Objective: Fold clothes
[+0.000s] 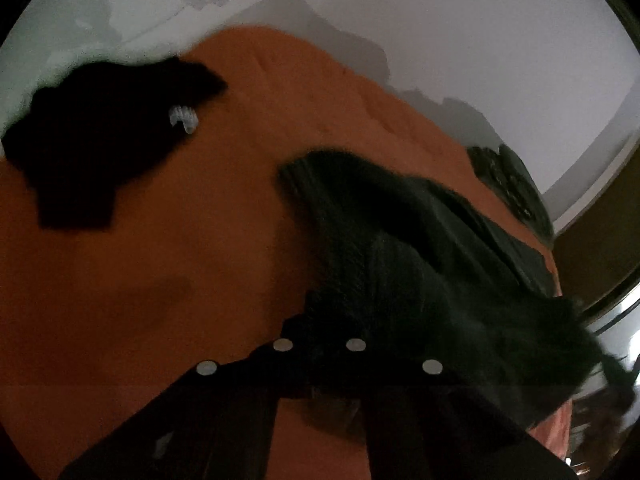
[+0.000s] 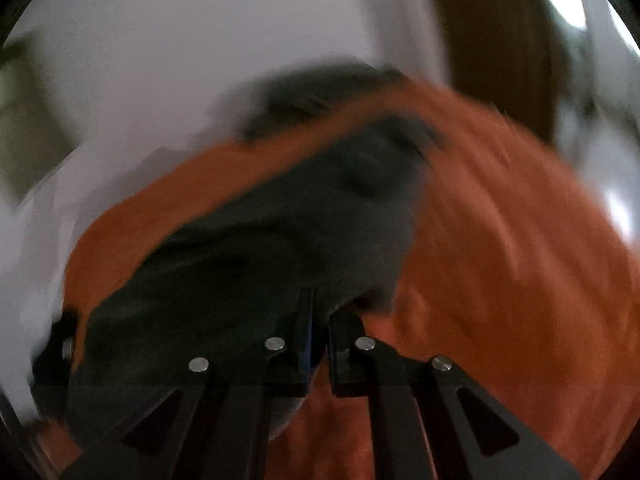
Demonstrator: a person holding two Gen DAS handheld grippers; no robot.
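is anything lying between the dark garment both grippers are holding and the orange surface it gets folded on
Nothing visible does. The dark garment drapes from the left gripper and right gripper straight onto bare orange surface. The black clothing pile lies apart, off to one side.

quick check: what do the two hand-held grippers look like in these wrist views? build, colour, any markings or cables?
Both look alike. The left hand-held gripper and right hand-held gripper are matte black, built from flat linkage bars joined by round silver pins, four visible on each. The right one's outer bars have triangular cut-outs, and a blue strip shows along one finger's inner face. No cables, labels, or sleeves are visible.
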